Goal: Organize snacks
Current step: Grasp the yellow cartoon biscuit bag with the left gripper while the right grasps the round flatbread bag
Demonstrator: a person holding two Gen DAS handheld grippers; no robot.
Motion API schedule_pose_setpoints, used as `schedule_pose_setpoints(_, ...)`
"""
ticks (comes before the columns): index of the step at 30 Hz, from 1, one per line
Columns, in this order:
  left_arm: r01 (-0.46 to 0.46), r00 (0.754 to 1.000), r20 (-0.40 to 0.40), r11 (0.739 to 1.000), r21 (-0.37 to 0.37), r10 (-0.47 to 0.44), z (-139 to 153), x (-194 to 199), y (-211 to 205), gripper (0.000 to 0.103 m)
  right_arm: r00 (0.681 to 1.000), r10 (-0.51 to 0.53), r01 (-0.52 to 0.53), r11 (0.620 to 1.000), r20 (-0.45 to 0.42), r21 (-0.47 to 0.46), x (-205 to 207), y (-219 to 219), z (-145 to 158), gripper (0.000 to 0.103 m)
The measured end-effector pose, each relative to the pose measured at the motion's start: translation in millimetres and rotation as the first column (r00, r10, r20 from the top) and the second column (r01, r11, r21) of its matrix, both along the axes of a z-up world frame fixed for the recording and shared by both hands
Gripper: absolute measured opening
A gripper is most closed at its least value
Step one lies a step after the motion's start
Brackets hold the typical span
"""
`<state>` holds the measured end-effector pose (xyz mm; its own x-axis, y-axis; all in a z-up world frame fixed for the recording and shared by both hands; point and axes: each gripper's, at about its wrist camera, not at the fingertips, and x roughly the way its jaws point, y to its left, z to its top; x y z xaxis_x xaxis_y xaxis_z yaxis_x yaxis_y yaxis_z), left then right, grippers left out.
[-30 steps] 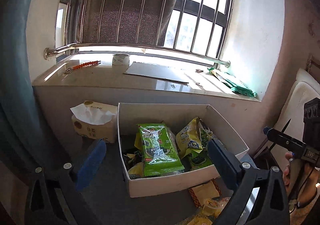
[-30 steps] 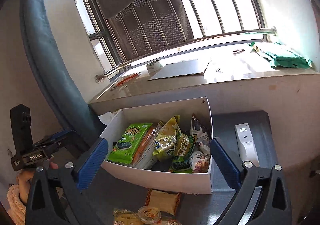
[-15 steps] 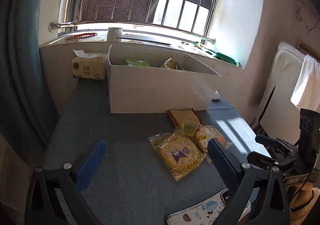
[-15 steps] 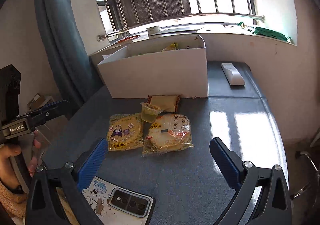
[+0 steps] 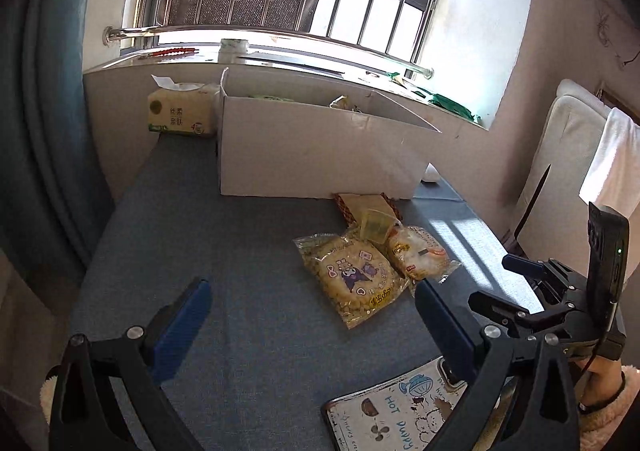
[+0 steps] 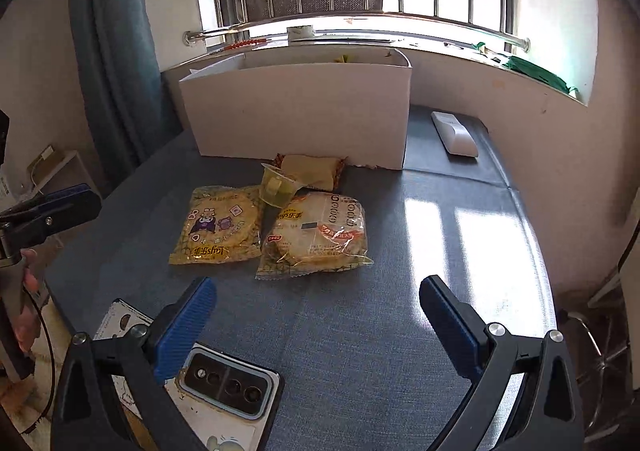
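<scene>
The white box stands at the far side of the blue table, against the window ledge, with snack tops just showing above its rim. In front of its near wall lie four loose snacks, well apart from both tools: the round-cake packet on the right, the yellow cartoon packet touching it on the left, a flat tan packet by the box wall, and a small jelly cup resting across them. The right gripper is spread wide and empty, with the round-cake packet straight ahead, its long side running left to right. The left gripper is also spread and empty, the snacks ahead to its right, so the right hand seems nearer
</scene>
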<state>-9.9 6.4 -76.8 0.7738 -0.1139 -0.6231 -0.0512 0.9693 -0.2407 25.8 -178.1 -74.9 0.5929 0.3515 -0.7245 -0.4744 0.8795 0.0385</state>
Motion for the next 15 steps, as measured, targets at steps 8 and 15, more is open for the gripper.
schedule_pose_setpoints(8,-0.031,0.999,-0.013,0.999,0.011,0.031,-6.7,-1.9,6.1,0.103,0.999,-0.014,0.012,0.999,-0.051,-0.039,47.8,23.8,-11.9,0.103)
schedule_pose_setpoints(15,-0.062,0.997,-0.039,0.998,0.003,0.062,-11.9,-2.0,13.6,0.103,0.998,0.006,-0.015,0.989,-0.062,-0.146,72.8,50.5,-33.1,0.103)
